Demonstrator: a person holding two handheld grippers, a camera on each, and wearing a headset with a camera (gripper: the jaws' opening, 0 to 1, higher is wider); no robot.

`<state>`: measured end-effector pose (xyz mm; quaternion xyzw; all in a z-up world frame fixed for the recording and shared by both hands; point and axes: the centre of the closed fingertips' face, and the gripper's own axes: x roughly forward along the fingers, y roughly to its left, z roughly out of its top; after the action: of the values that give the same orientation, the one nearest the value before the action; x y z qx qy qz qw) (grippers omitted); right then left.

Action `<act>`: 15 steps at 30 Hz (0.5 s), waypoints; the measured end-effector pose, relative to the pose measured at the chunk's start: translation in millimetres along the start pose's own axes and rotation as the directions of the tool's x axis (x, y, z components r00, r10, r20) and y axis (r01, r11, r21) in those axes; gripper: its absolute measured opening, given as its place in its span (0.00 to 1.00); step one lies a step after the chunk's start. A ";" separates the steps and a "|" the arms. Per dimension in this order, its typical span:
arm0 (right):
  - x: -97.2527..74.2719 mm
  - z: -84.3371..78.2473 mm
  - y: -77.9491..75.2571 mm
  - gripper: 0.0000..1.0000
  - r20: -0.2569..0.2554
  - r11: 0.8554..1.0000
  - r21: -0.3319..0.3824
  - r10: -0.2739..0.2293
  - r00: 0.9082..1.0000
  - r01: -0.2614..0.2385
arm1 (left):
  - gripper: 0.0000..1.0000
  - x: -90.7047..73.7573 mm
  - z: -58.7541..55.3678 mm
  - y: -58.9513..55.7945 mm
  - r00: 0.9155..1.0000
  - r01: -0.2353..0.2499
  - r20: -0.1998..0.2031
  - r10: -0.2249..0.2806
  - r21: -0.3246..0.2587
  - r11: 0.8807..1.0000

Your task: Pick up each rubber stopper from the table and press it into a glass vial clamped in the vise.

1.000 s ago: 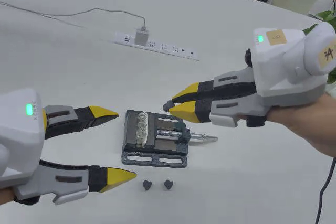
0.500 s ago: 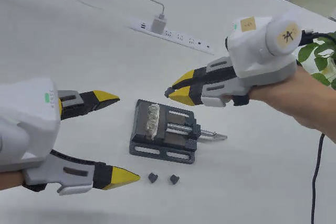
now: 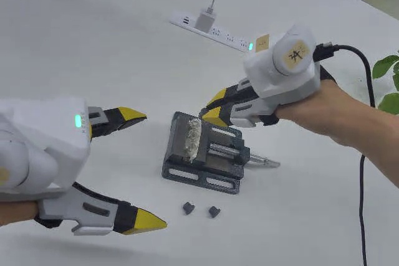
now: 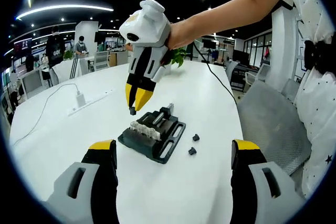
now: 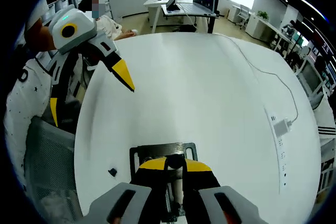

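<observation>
A dark vise (image 3: 215,166) sits mid-table with a row of glass vials (image 3: 192,138) clamped in its jaws. My right gripper (image 3: 204,115) hovers just above the vials' far end, shut on a small dark rubber stopper (image 4: 133,111). In the right gripper view, its yellow tips (image 5: 174,165) sit directly over the vise (image 5: 157,151). My left gripper (image 3: 149,169) is wide open to the left of the vise, holding nothing, and its jaws (image 4: 173,148) frame the vise (image 4: 157,137). Two loose stoppers (image 3: 188,207) (image 3: 214,212) lie just in front of the vise.
A white power strip (image 3: 212,28) with a plugged charger and cable lies at the far side. A black cable (image 3: 361,204) hangs off the right gripper beside a green plant (image 3: 389,73). A grey chair (image 4: 268,108) stands at the table's edge.
My right gripper has come down and in toward the vise with the stopper, its tips now over the vials. The left gripper stays open. The head camera shifted.
</observation>
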<state>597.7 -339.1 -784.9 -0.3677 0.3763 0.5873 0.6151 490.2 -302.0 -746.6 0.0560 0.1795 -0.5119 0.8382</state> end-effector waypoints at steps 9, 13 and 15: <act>13.1 -6.5 -3.3 0.06 -0.053 0.999 -0.034 0.006 0.999 -0.008 | 0.89 -0.6 -1.1 4.3 1.000 -0.005 0.012 0.005 -0.015 1.000; 14.4 -8.8 -6.1 0.06 -0.060 0.999 -0.031 0.012 0.998 -0.014 | 0.89 -1.0 -2.7 5.6 1.000 -0.008 0.013 0.008 -0.021 1.000; 14.5 -8.5 -3.6 0.06 -0.063 0.999 -0.031 0.017 0.998 -0.019 | 0.89 -1.2 -3.3 5.2 1.000 -0.008 0.014 0.008 -0.024 1.000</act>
<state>601.5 -340.4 -801.6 -0.3924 0.3893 0.5868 0.5918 493.5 -297.7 -749.7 0.0431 0.1797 -0.5067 0.8421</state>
